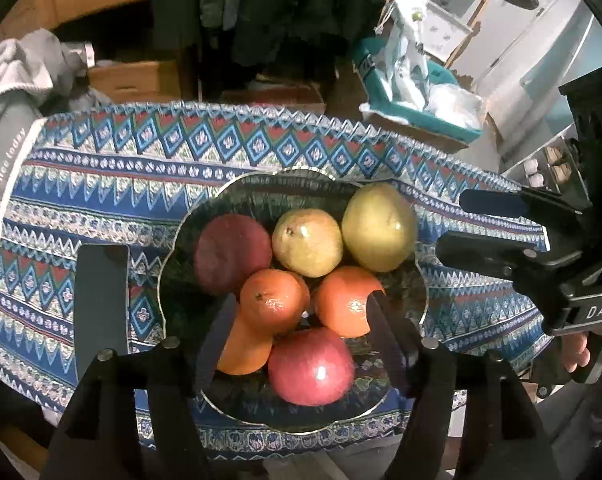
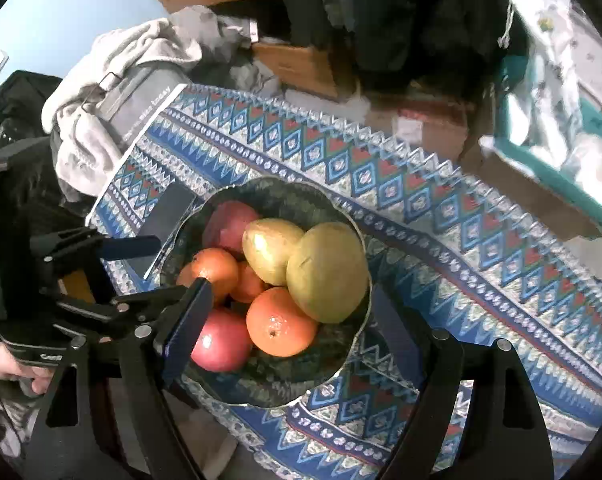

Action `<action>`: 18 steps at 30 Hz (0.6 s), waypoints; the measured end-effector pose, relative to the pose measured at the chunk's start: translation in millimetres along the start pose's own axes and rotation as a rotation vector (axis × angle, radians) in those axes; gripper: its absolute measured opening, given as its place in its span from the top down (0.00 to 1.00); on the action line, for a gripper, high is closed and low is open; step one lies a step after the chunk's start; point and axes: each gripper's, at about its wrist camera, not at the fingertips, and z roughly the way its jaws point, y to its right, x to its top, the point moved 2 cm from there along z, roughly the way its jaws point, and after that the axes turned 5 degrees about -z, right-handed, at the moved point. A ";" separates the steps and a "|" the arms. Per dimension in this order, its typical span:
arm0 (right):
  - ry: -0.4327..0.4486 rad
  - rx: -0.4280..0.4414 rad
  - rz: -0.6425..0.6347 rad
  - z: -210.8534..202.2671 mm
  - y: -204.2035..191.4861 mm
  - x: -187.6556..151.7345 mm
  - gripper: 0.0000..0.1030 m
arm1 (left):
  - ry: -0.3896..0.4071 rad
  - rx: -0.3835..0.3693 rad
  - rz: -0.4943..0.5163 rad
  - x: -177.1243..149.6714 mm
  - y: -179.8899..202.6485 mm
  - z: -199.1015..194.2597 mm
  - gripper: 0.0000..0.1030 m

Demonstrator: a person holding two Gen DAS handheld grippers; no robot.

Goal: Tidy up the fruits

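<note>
A dark green scalloped glass bowl [image 1: 173, 280] with a thin pale rim stands on a blue, red and white patterned cloth [image 1: 101, 184] that covers the table. In the bowl lie seven fruits heaped together: two yellow-green pears [image 1: 307, 242] [image 1: 379, 226] at the far side, a dark red apple [image 1: 231, 254] beside them, three oranges [image 1: 275, 300] [image 1: 341, 300] [image 1: 245, 348] in the middle, and a bright red apple [image 1: 311, 366] at the near edge.

The left gripper [image 1: 301, 340] hangs over the near part of the bowl, its jaws parted, with the fruit below them and nothing clamped. The right gripper [image 2: 297, 340] hovers above the bowl's other side, jaws apart and empty.

A flat dark rectangular phone-like slab [image 1: 101, 304] lies on the cloth just beside the bowl. Beyond the table are a heap of grey cloth [image 2: 113, 68] and a teal box [image 1: 417, 116] with plastic wrapping.
</note>
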 end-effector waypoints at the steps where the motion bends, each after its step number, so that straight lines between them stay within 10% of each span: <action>1: 0.013 -0.005 -0.004 -5.5 -2.2 0.1 0.20 | 0.006 0.001 0.001 0.0 1.0 -2.4 0.32; 18: 0.173 -0.164 -0.066 -86.8 -19.6 -12.0 0.16 | 0.161 0.053 0.048 -3.9 27.9 -70.2 0.21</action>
